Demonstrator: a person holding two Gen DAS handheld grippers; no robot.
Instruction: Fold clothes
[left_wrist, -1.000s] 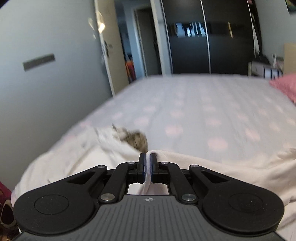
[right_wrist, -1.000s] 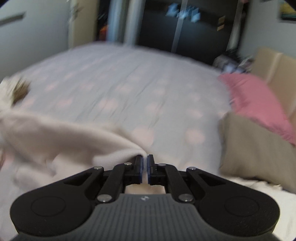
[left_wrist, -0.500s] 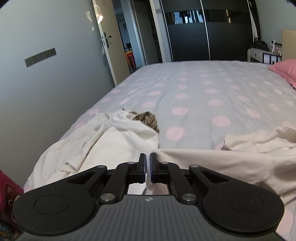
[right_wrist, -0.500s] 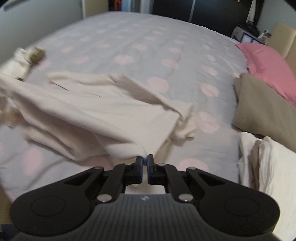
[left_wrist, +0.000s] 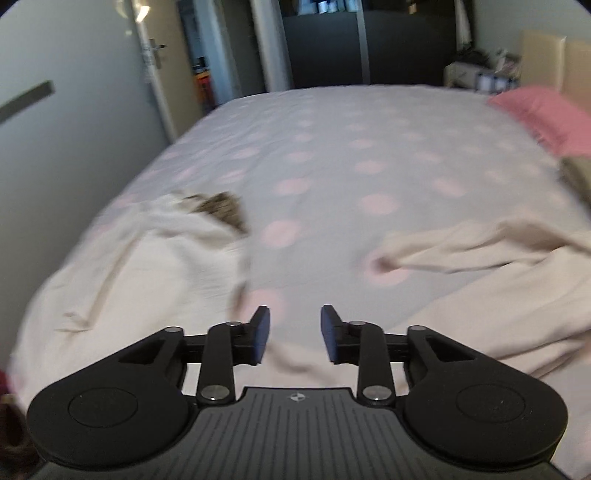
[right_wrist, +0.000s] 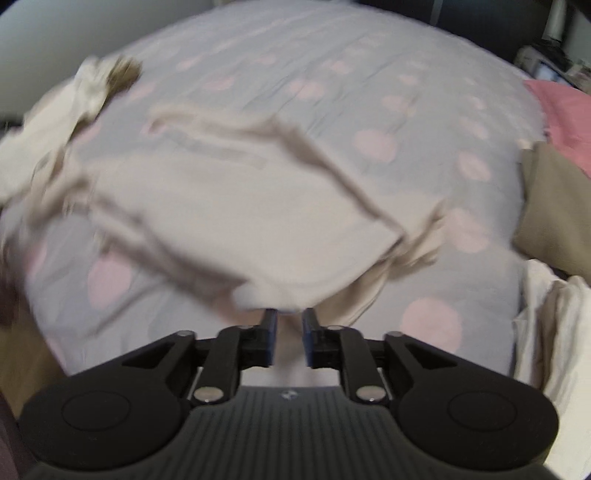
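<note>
A cream garment (right_wrist: 236, 206) lies spread on the grey bedspread with pink dots (right_wrist: 332, 66). In the left wrist view the same cream garment (left_wrist: 491, 295) reaches from the right side down to the near edge. My left gripper (left_wrist: 294, 334) has its jaws opening, with cloth lying below them and nothing pinched. My right gripper (right_wrist: 289, 338) also has its jaws opening, just behind the garment's near edge, which rests free in front of the fingertips. Both views are blurred.
A second cream garment with a patterned brown part (left_wrist: 218, 210) lies at the bed's left side. A pink pillow (left_wrist: 546, 114) and an olive cloth (right_wrist: 554, 206) sit at the right. White folded laundry (right_wrist: 554, 332) lies at the near right. A wall and doorway border the bed's left.
Both grippers were shut on the cream garment's edge; now both have let it go and their jaws stand apart. The garment has dropped flat onto the bed.
</note>
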